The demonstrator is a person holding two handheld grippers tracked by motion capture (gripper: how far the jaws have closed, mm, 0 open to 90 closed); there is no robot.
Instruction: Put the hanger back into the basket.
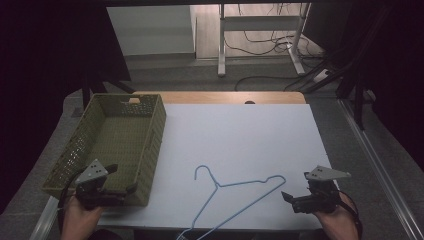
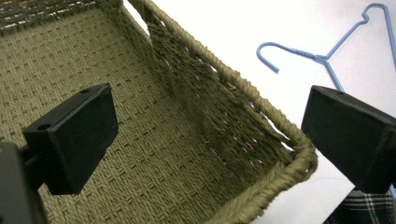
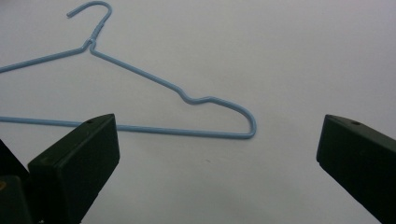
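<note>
Hanger [image 1: 235, 200] flat on table [image 1: 240, 130], hook [image 1: 202, 172] toward basket [image 1: 115, 145]

High view looks down from the near edge; gripper views sit close, sharing the hanger [image 1: 235, 195] [image 2: 327, 51] [image 3: 140, 84].

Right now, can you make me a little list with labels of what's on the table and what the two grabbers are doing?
table: white top
basket: green woven basket, on the table's left side, nothing visible inside
hanger: blue wire hanger, lying flat near the front edge, one end past it
left gripper: open, above the basket's near right corner
right gripper: open, holding nothing, beside the hanger's right end
</note>
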